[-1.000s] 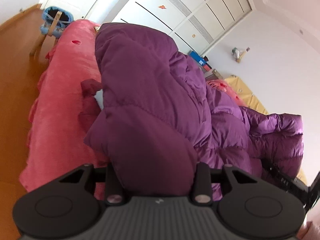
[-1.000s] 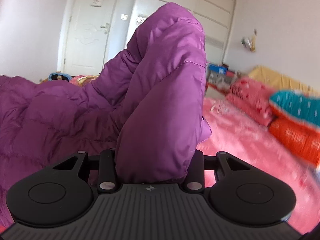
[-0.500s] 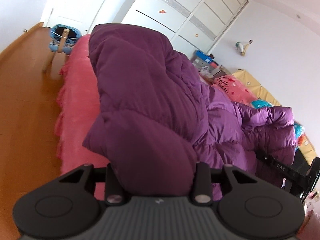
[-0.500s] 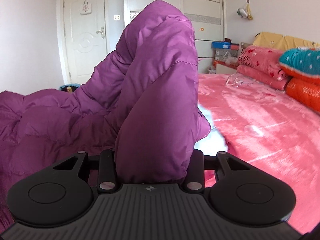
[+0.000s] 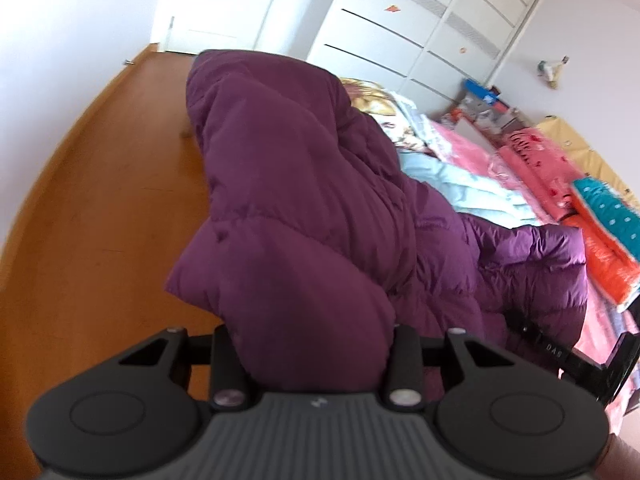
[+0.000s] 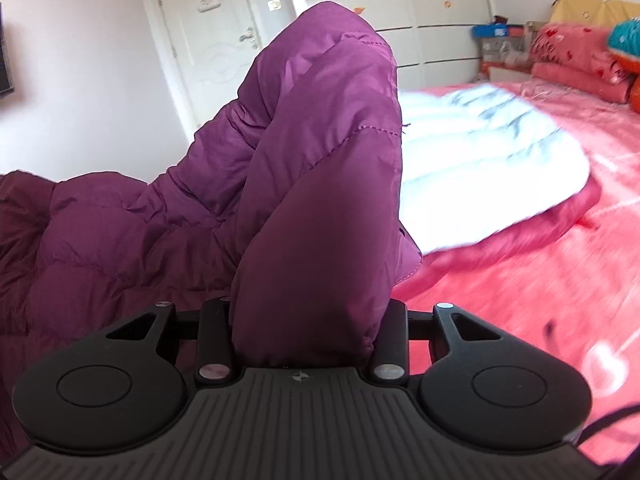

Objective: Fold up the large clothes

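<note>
Our left claw (image 5: 312, 356) is clamped on a thick bunch of the purple coat (image 5: 304, 184), its fingers pressed into the padding on both sides. From the left wrist, the coat rises from the grip in a tall puffy fold and spreads away to the right across the bed (image 5: 472, 152), where a pale blue garment (image 5: 452, 184) lies beyond it. The wood floor (image 5: 100, 200) runs along the left. Far right sit stacked pillows (image 5: 600, 232) in teal and orange. Part of our other claw shows at the right edge, at the coat's far end.

From the right wrist, our right claw (image 6: 304, 340) is likewise closed on a fat roll of the coat (image 6: 320, 152), which stands up from the grip and trails off to the left over the bed. A white quilted garment (image 6: 480, 160) lies to the right on the pink sheet (image 6: 520, 280).

We judge the coat light for its bulk, soft and springy, with a smooth shell that may slide; folds will puff back open unless pressed down. Best held at seams, hem or cuffs, where the stuffing is thinner.

No containers with visible contents appear; the wardrobe (image 6: 420, 20) is shut, and the far clutter is too small to read.
</note>
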